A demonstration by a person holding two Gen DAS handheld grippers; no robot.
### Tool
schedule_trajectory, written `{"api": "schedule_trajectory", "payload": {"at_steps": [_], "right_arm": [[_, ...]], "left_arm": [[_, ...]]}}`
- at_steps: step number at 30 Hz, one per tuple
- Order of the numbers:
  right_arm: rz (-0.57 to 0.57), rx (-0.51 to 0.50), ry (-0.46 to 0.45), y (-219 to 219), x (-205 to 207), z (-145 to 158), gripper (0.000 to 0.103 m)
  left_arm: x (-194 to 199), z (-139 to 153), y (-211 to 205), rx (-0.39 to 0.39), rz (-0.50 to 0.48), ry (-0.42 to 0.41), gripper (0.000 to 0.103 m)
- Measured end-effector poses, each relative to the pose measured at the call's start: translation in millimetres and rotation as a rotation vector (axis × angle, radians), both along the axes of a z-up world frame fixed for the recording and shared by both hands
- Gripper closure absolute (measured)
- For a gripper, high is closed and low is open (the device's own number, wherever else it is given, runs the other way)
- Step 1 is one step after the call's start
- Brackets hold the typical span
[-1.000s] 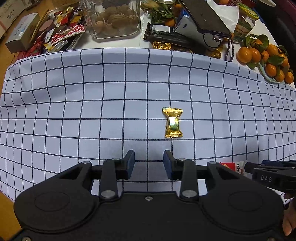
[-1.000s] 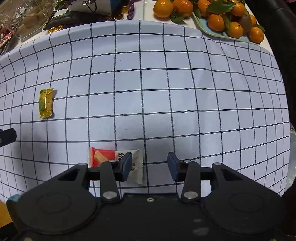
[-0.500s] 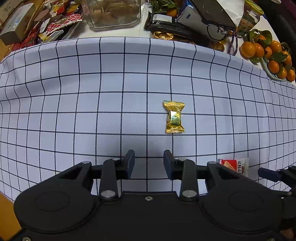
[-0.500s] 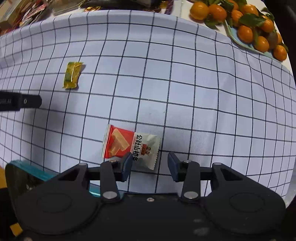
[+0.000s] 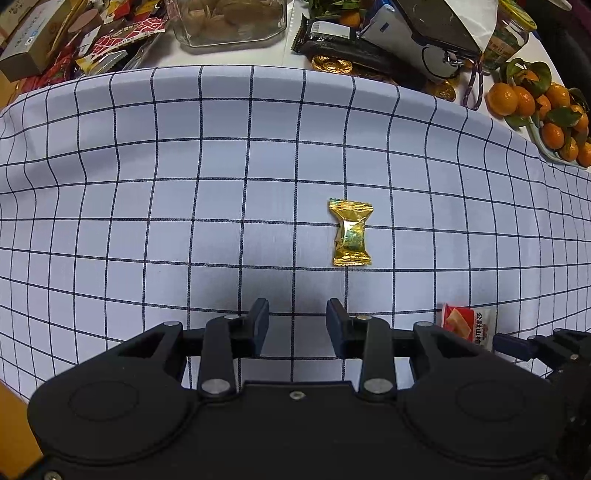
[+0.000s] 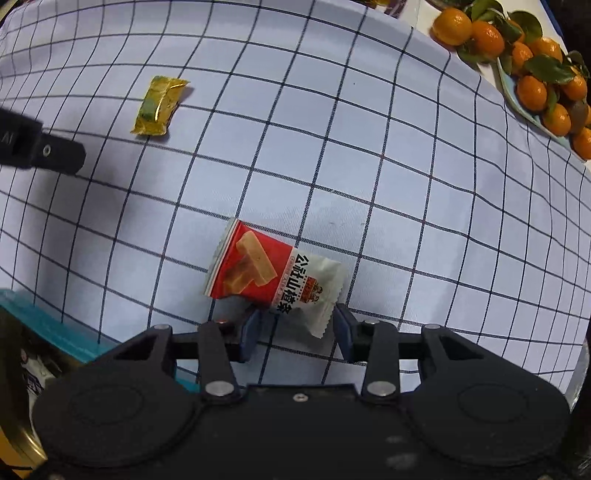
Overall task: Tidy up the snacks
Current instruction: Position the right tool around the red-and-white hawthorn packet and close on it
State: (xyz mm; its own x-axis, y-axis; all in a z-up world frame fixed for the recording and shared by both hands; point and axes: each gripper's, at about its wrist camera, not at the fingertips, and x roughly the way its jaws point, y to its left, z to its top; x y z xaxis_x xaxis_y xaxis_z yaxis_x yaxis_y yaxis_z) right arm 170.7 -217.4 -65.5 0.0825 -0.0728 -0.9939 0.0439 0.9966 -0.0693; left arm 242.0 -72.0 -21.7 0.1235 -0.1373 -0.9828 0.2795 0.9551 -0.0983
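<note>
A gold-wrapped candy (image 5: 351,233) lies on the checked cloth (image 5: 147,184), just beyond and to the right of my left gripper (image 5: 293,325). That gripper is open, pointing down, with only cloth between its fingers. A red and white snack packet (image 6: 269,271) lies flat under my right gripper (image 6: 297,326). The packet's white end sits between the fingertips. The right jaws are closing, with a gap still showing on each side of the packet. In the right wrist view the gold candy (image 6: 159,106) lies at the upper left, and the left gripper's finger (image 6: 55,157) reaches in just below it.
A plate of tangerines (image 5: 535,110) sits at the cloth's far right. Behind the cloth stand a glass jar (image 5: 229,18), a heap of snack packets (image 5: 92,44), gold coins (image 5: 332,65) and dark pouches. A teal box edge (image 6: 55,325) lies below the cloth's near edge.
My right gripper has rolled and come down over the red and white packet, whose white end now sits between its fingers. The left gripper has hardly moved.
</note>
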Motion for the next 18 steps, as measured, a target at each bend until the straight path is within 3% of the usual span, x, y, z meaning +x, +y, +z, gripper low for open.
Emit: {"api": "schedule_trajectory", "payload": {"at_steps": [8, 10, 14, 18], "right_arm": [[-0.372, 0.195, -0.022, -65, 25, 2, 0.066], [-0.463, 0.197, -0.051, -80, 25, 3, 0.065], [-0.572, 0.149, -0.103, -101, 21, 8, 0.06], [-0.665, 0.286, -0.095, -123, 19, 11, 0.061]], "left_arm": [[0, -1, 2, -0.007, 0.018, 0.006, 0.059], [0, -1, 2, -0.007, 0.02, 0.005, 0.058], [1, 0, 2, 0.003, 0.028, -0.003, 0.059], [2, -2, 4, 0.019, 0.058, 0.0, 0.059]]}}
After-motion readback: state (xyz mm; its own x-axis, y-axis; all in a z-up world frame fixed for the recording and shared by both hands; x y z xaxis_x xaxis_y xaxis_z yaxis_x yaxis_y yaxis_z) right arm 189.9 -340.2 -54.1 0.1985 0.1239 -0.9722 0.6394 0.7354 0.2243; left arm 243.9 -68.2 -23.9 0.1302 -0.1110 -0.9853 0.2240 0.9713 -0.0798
